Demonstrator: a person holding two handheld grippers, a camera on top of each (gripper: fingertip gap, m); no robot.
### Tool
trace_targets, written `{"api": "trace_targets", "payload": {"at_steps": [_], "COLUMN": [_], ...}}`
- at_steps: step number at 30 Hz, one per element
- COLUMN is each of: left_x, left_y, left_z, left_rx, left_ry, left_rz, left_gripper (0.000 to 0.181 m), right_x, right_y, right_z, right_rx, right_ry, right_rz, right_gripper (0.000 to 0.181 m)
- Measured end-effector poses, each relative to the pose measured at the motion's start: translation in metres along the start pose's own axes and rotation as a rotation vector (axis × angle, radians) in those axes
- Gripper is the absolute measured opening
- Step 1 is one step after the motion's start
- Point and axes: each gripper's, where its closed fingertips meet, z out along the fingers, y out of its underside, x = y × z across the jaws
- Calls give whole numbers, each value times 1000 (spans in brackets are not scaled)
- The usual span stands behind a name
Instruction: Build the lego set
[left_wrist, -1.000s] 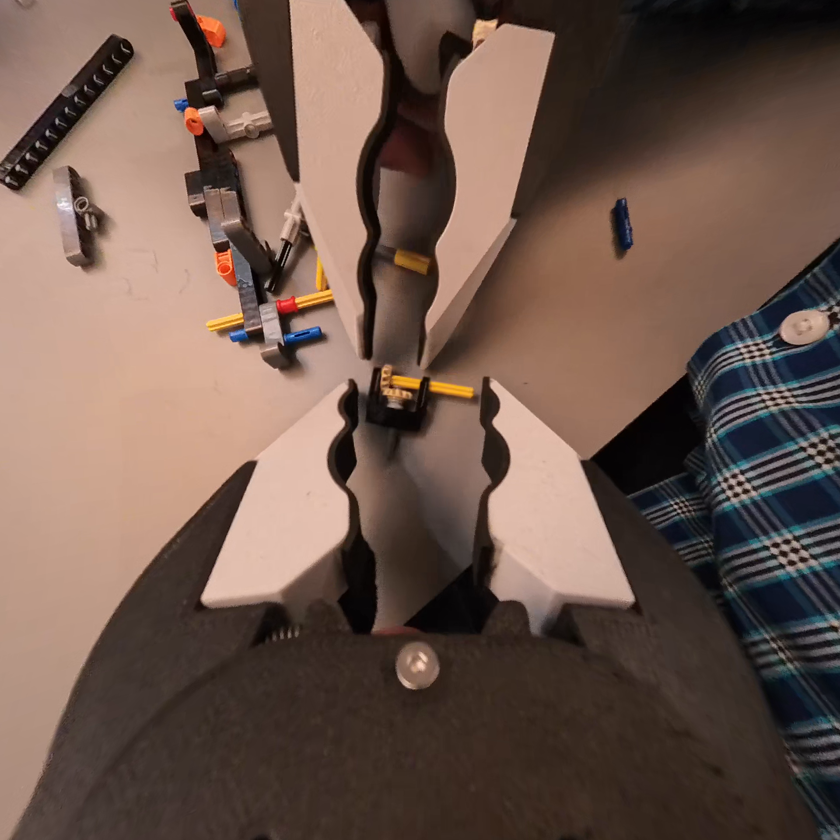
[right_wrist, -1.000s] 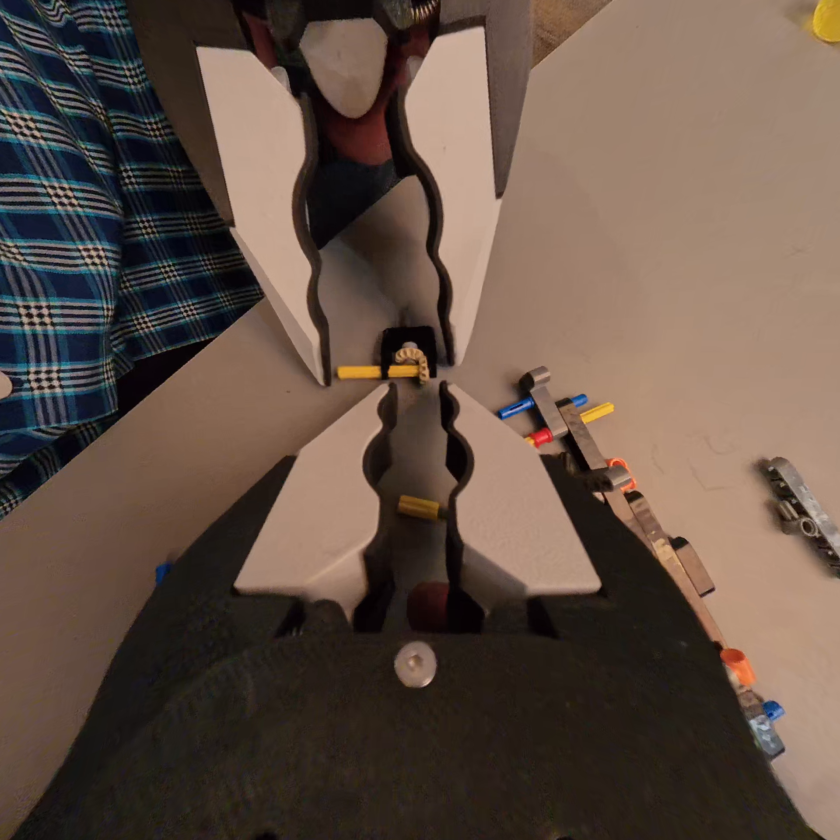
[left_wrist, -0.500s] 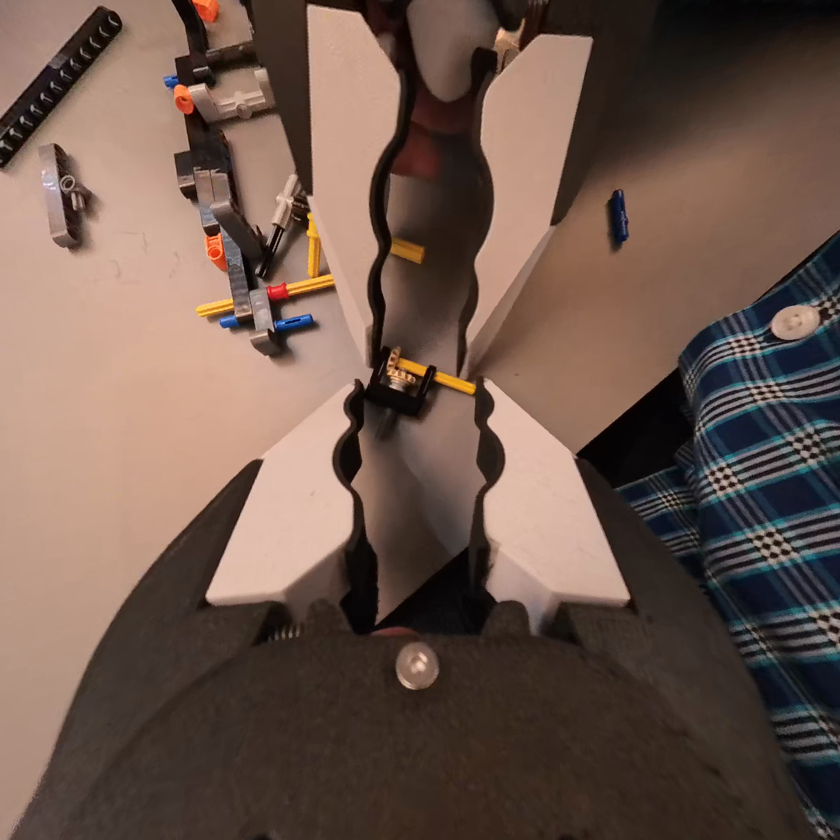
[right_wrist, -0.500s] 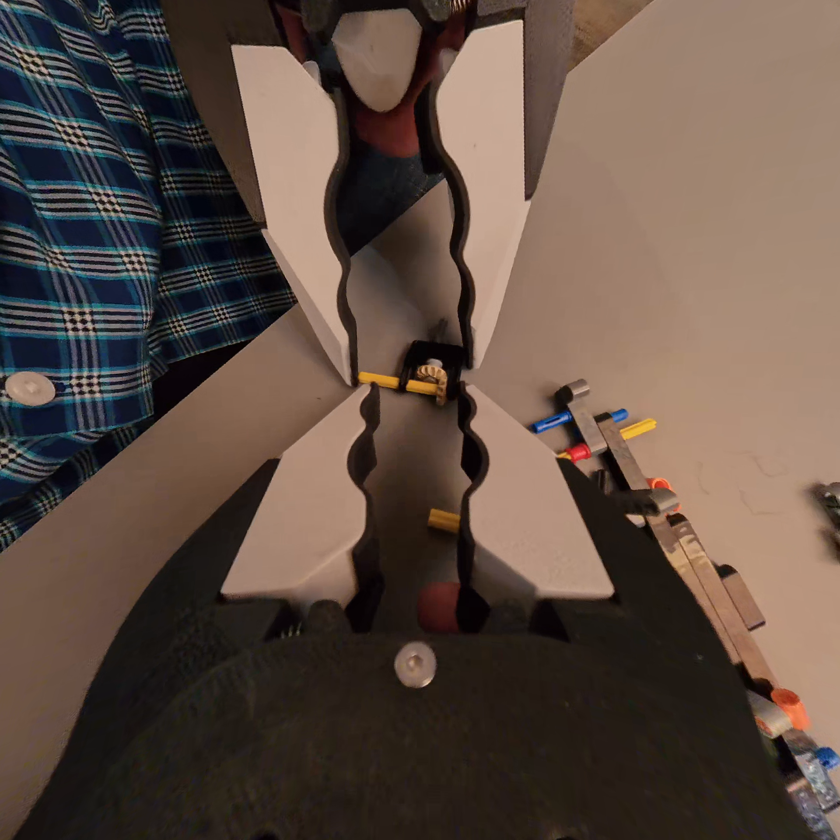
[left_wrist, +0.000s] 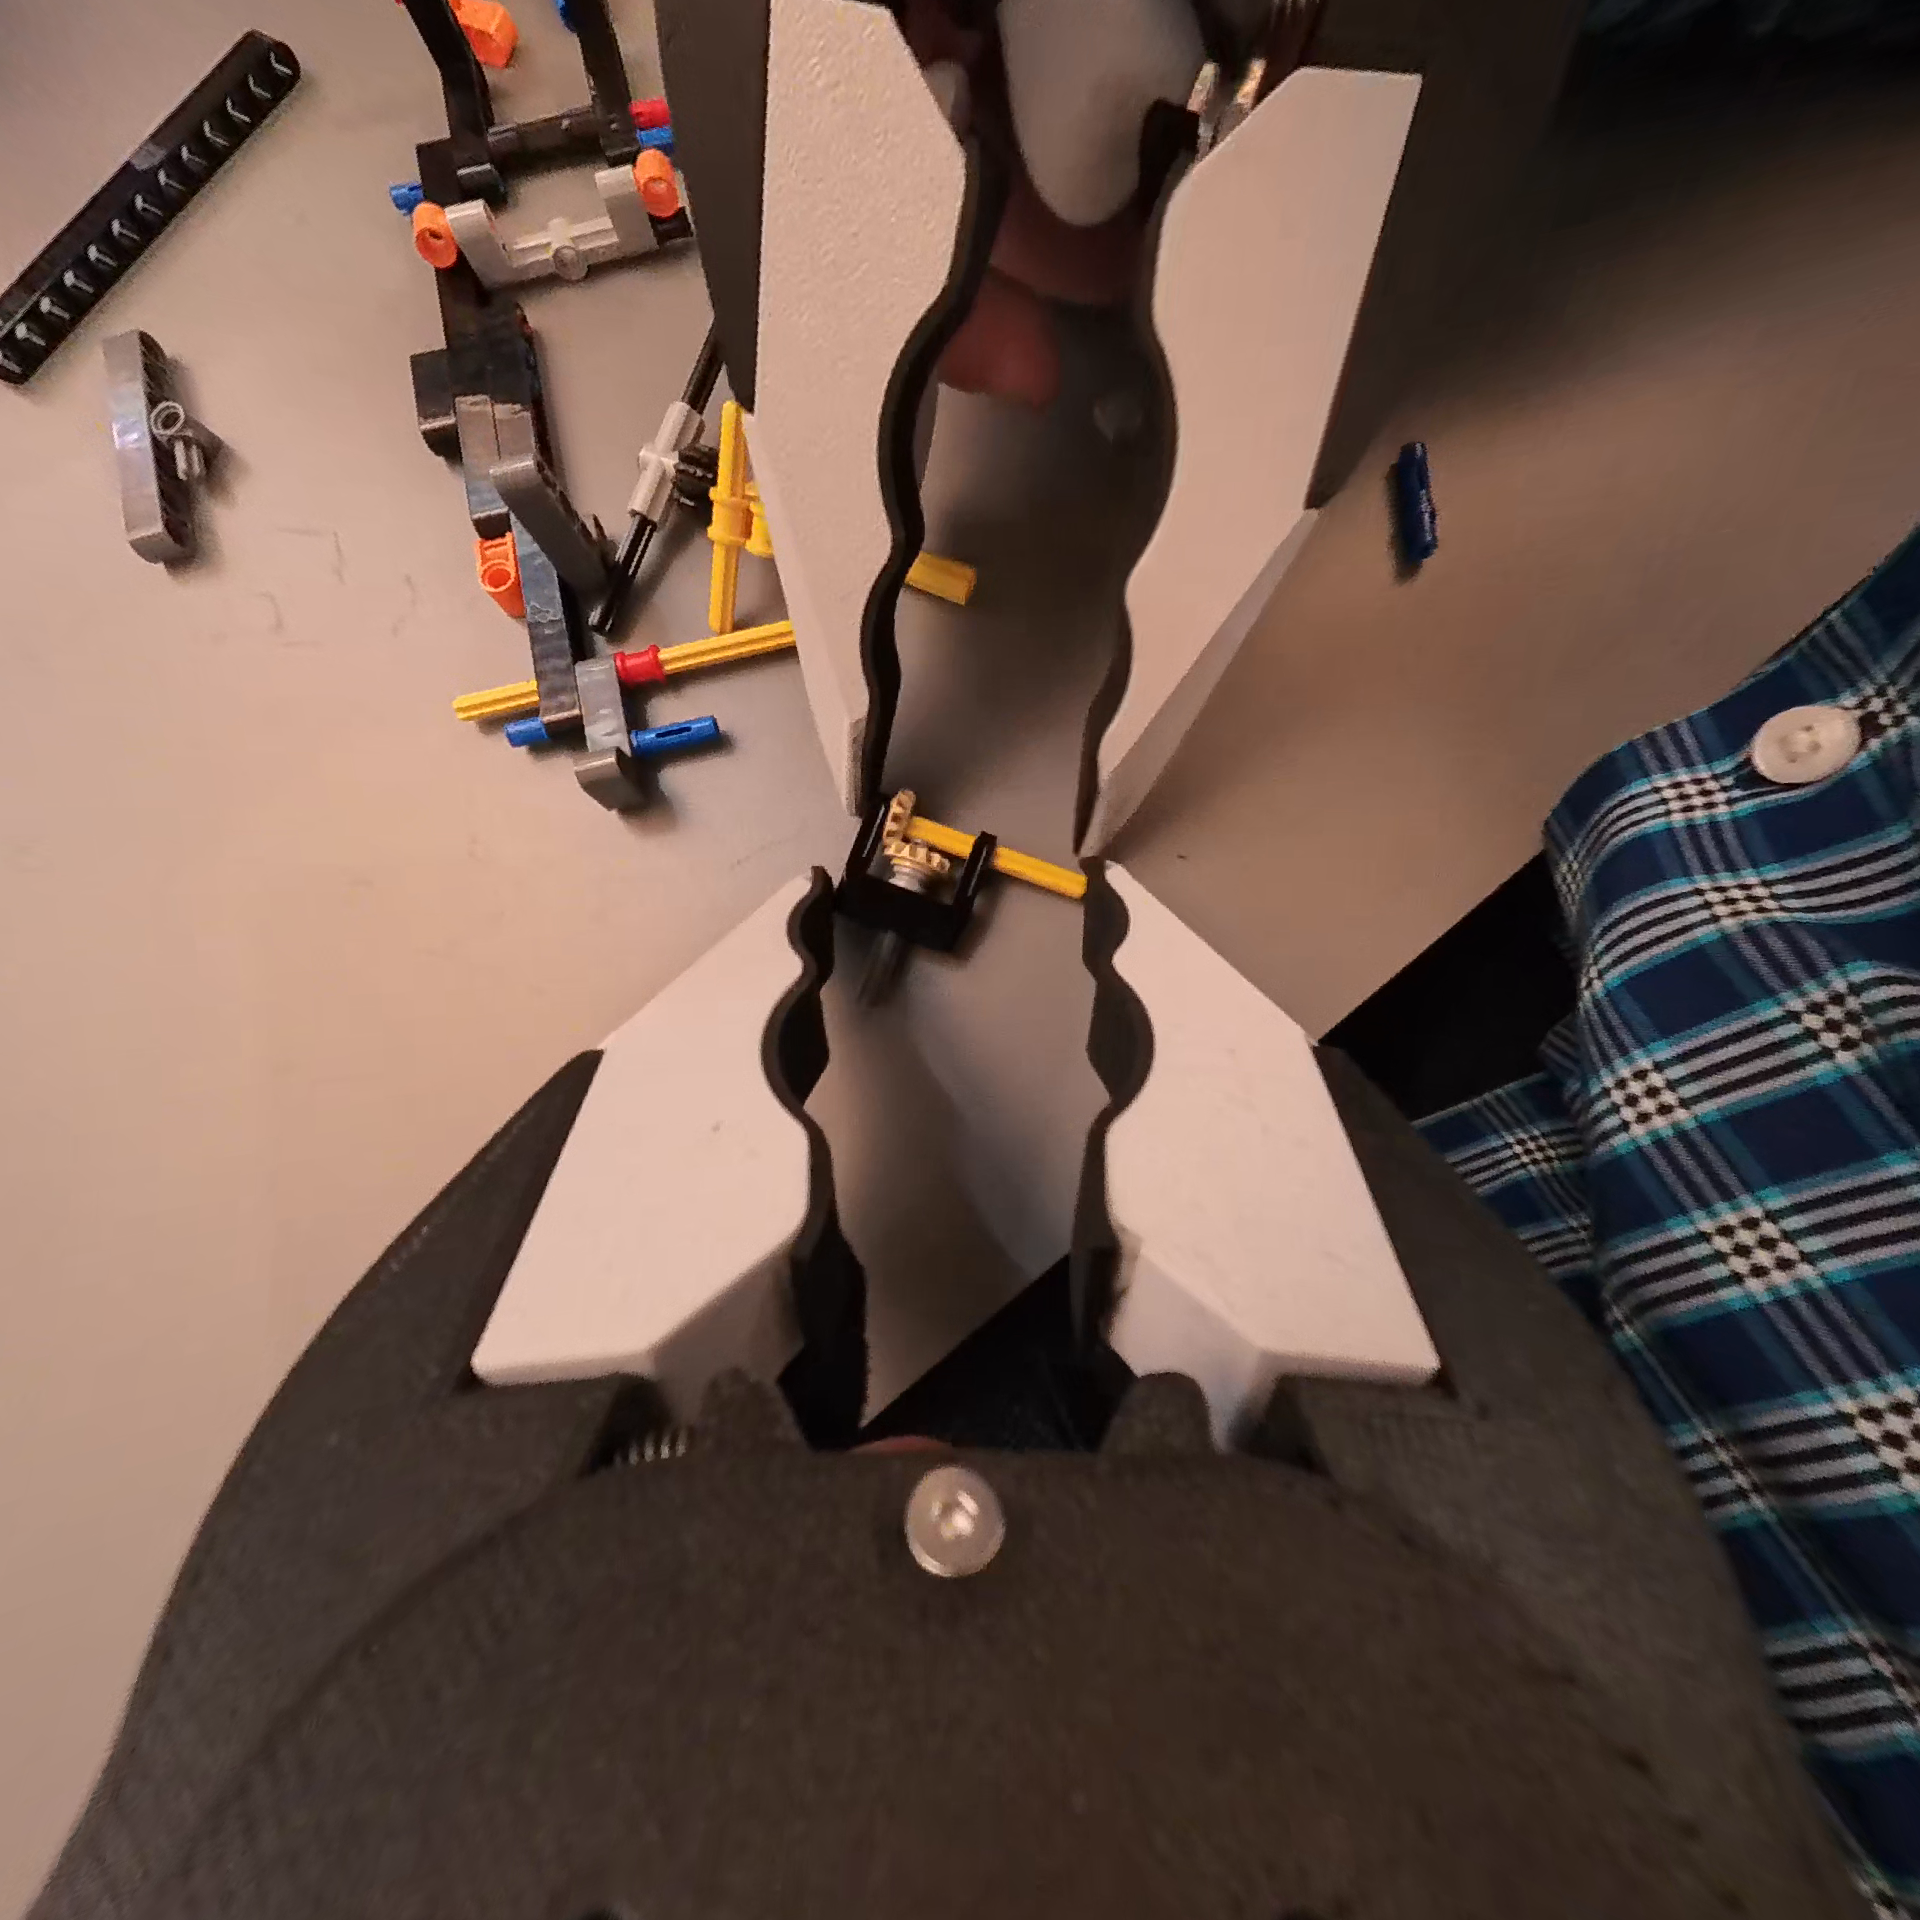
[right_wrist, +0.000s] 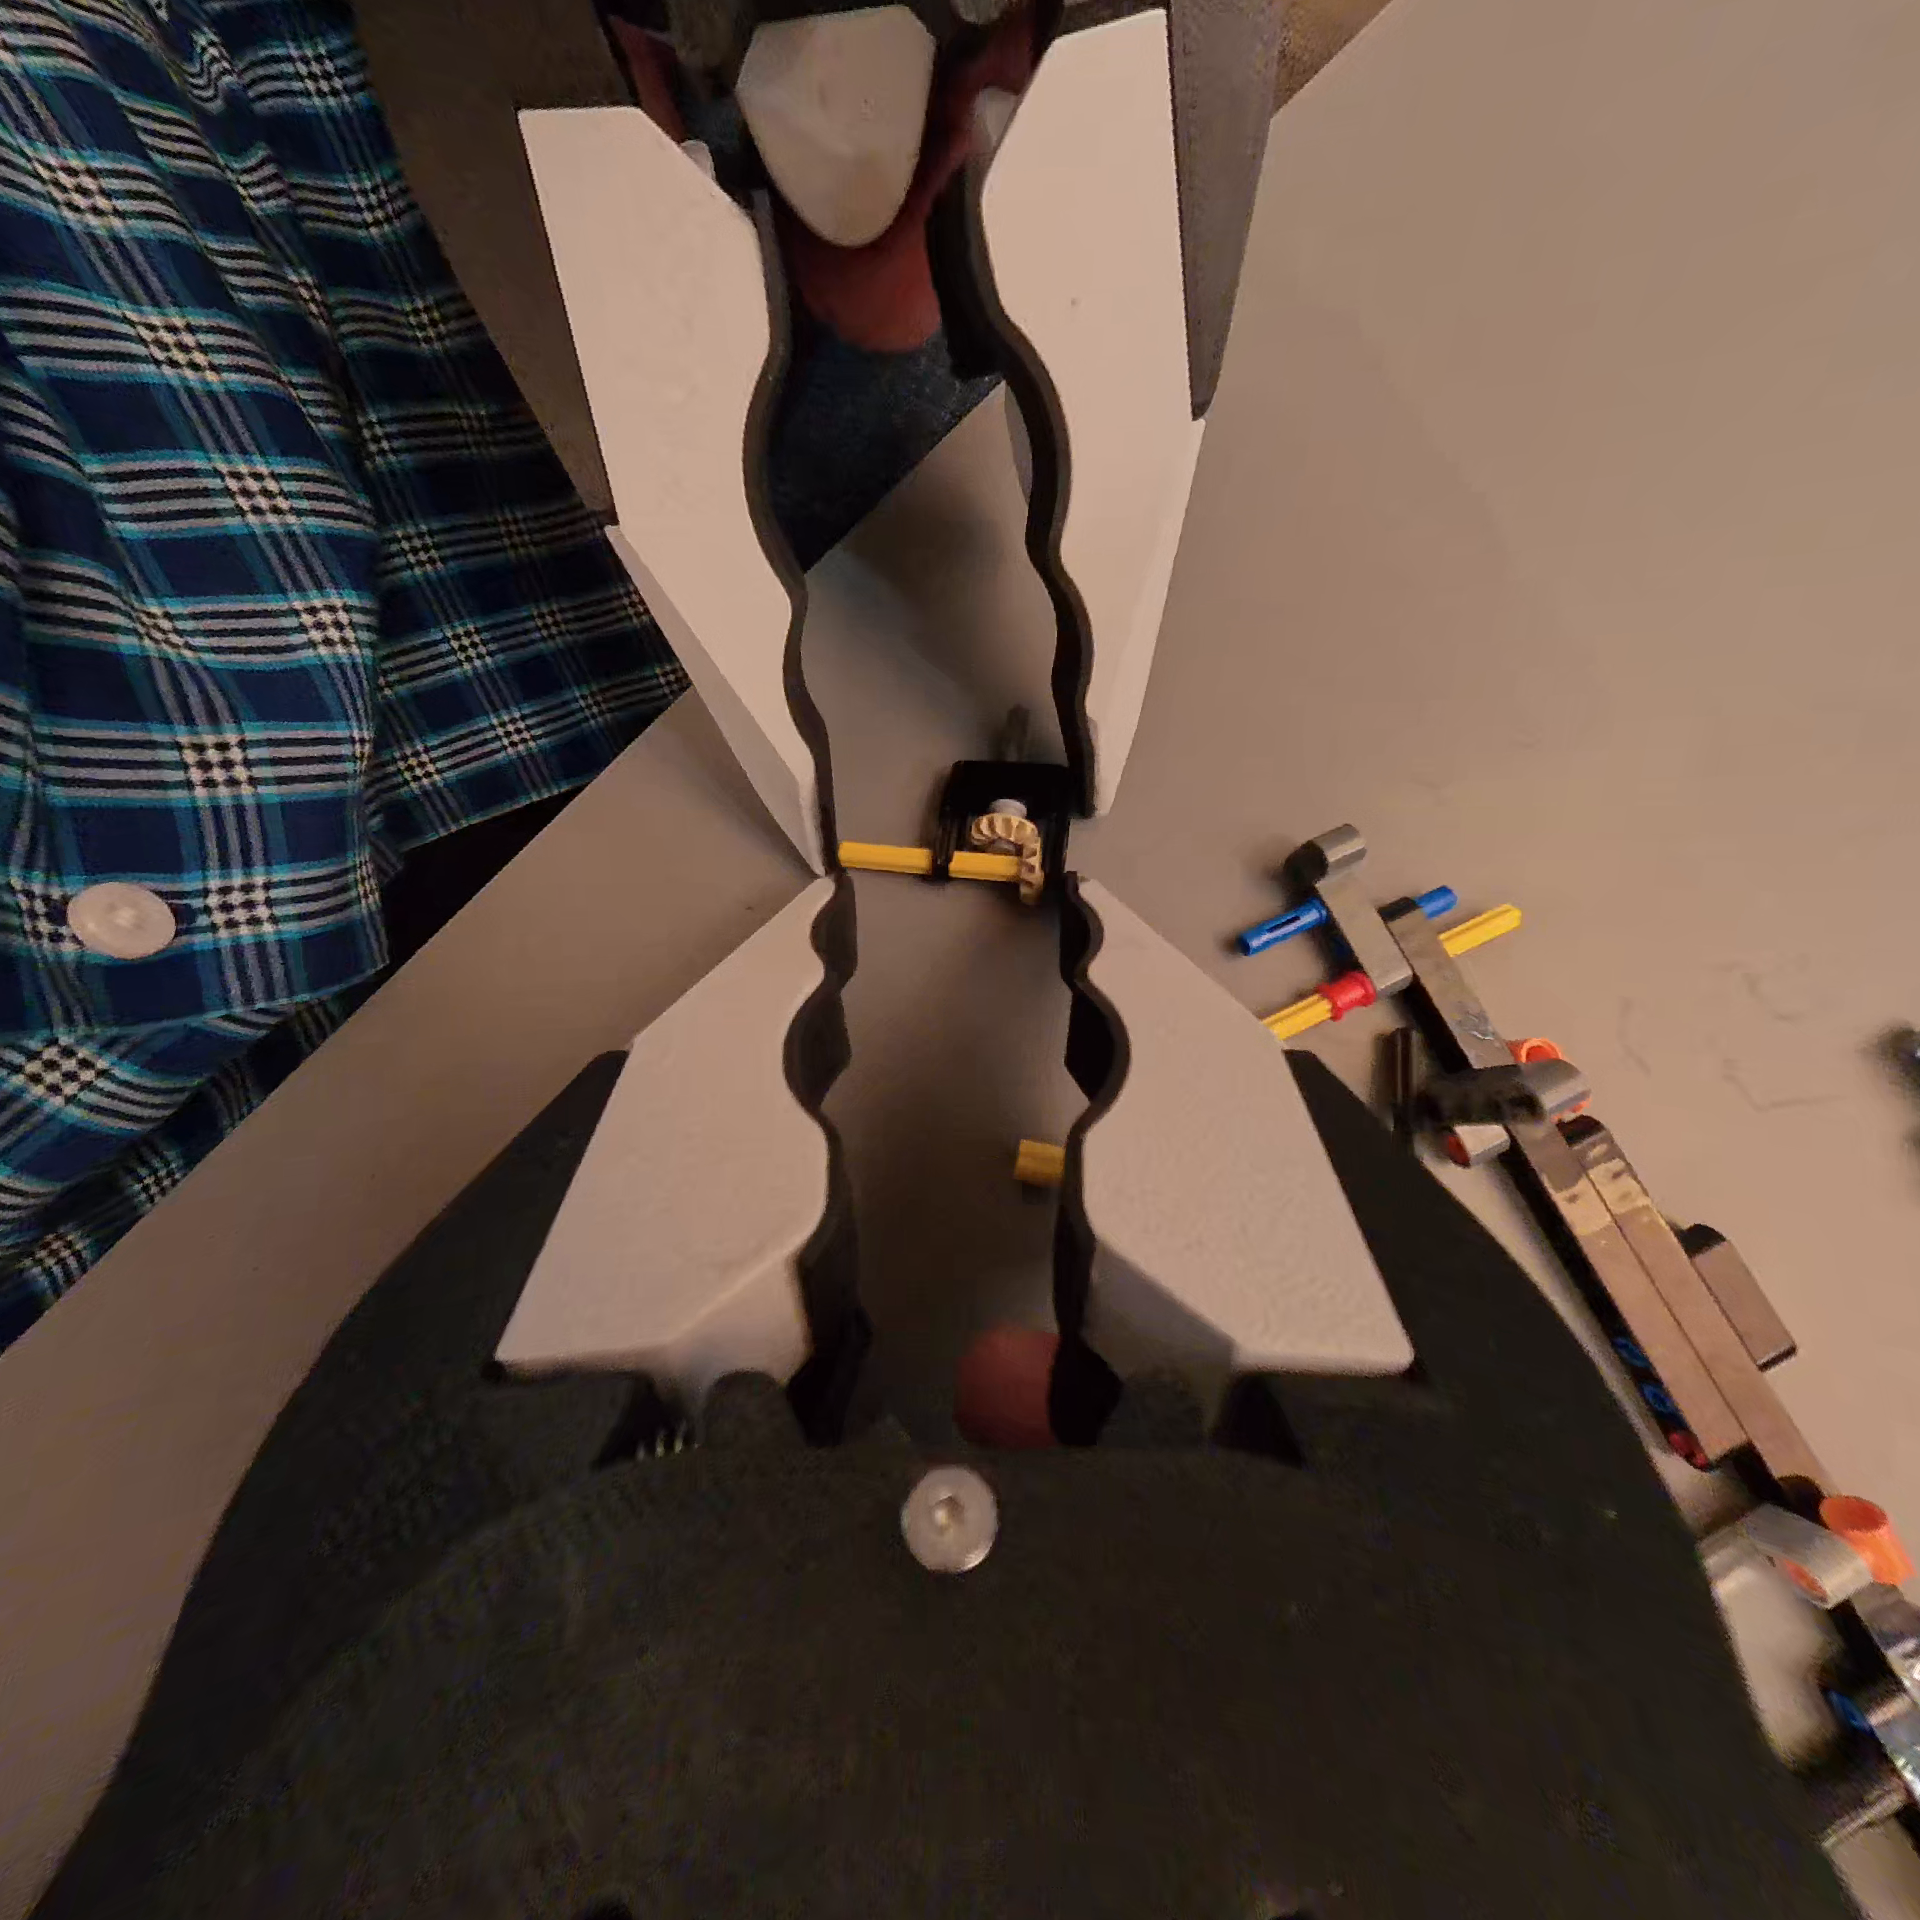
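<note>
Left gripper (left_wrist: 951, 899) pinches the black gear frame (left_wrist: 914, 894) with its yellow rod (left_wrist: 1029, 868); right gripper (right_wrist: 951, 899) is spread. Align square, push gently, avoid twisting.

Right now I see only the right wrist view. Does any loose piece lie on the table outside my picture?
Observer: Yes. A dark blue pin lies alone on the table, toward the checked shirt.
Operator: Thank you. Is there also a free long beam?
Observer: Yes. One long black beam with a row of holes lies by itself, apart from the grey and black assembly.
</note>
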Motion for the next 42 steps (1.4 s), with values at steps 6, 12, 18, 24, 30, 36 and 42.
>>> {"api": "trace_targets", "payload": {"at_steps": [6,12,18,24,30,36,42], "left_x": [1,2,3,2,7,3,6], "left_y": [-1,-1,-2,-2,-1,6,3], "left_z": [0,0,0,0,-8,-12,-7], "left_rx": [11,18,26,26,21,-10,-23], "left_ry": [-2,2,1,0,67,68,67], "left_rz": [5,14,14,-11,-38,11,64], "left_gripper": [45,45,45,45,52,56,54], "right_x": [0,3,2,4,2,-1,-4], "right_y": [0,0,0,1,2,3,3], "right_z": [0,-1,-1,-2,-3,-5,-5], "right_rx": [0,5,-1,3,-7,-22,-44], "right_ry": [13,26,40,33,18,10,18], "right_rz": [-11,-16,-30,-27,-22,-28,-17], "right_gripper": [34,26,25,28,39,42,43]}}
